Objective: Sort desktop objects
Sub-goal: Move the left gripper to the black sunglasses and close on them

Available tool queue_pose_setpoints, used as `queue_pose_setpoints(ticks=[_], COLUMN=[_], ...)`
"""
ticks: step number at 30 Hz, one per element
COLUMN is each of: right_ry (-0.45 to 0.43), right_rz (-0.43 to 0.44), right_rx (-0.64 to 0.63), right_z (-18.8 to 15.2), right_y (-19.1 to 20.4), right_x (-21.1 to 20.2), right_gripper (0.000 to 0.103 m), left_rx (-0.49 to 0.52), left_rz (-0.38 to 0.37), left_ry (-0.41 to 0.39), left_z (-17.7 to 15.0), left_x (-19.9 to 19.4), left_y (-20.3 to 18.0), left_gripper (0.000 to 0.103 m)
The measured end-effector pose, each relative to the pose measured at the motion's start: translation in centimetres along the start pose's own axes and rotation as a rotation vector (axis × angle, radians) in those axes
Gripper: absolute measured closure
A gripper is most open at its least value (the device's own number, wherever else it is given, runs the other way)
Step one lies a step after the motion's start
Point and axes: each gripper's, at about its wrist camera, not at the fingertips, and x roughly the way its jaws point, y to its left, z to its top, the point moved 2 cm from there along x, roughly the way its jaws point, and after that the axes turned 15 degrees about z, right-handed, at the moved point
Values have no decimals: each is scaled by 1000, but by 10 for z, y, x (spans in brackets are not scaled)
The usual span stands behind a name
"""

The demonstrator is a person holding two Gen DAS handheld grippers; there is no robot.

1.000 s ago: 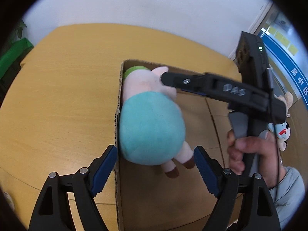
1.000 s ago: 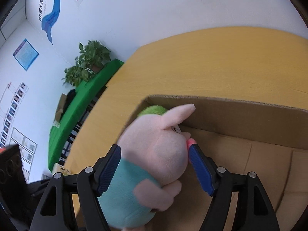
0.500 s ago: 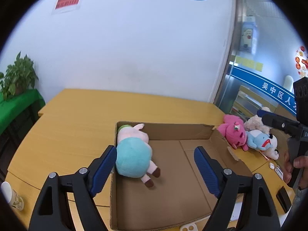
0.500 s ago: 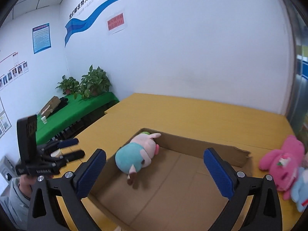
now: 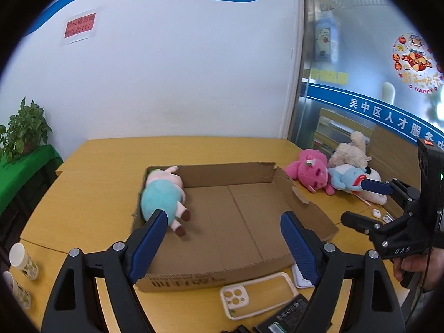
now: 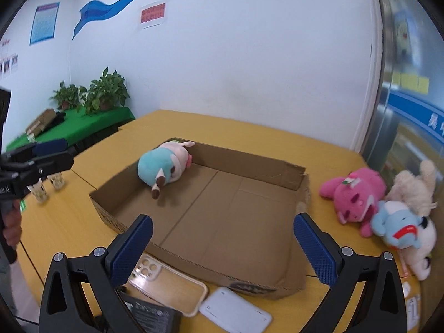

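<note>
A pig plush in a teal dress (image 5: 163, 194) (image 6: 163, 166) lies in the far left corner of a shallow cardboard box (image 5: 236, 266) (image 6: 249, 274) on the yellow table. A pink plush (image 5: 309, 173) (image 6: 355, 194), a blue plush (image 5: 348, 180) (image 6: 396, 223) and a cream plush (image 5: 351, 151) (image 6: 413, 184) lie in a heap right of the box. My left gripper (image 5: 226, 245) is open and empty, held back above the box's near wall. My right gripper (image 6: 222, 248) is open and empty, also above the near wall.
A cream phone case (image 5: 258, 294) (image 6: 166, 288), a white flat device (image 6: 236, 309) and a black device (image 6: 149, 315) lie in front of the box. Paper cups (image 5: 23, 260) stand at the table's left edge. Plants on a green-covered table (image 6: 91, 97) stand far left.
Both grippers have pulled back and up from the box. The pig plush, earlier between the right gripper's fingers, now lies free in the box corner.
</note>
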Motion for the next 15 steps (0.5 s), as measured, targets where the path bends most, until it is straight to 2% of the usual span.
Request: queue_pose_setpoints(ticks=[5, 9, 15], right_ry=[-18, 4, 69], right_rz=[-34, -24, 70], right_rx=[-39, -30, 24], right_z=[-23, -43, -84], right_y=[15, 18, 16], right_x=[-22, -26, -23], right_gripper=[0, 0, 0], left_rx=[29, 16, 14], left_rz=[-45, -86, -143], left_ry=[33, 86, 198], left_z=[-23, -44, -82], left_x=[-12, -9, 2], left_y=[-18, -29, -37], left_gripper=[19, 19, 19])
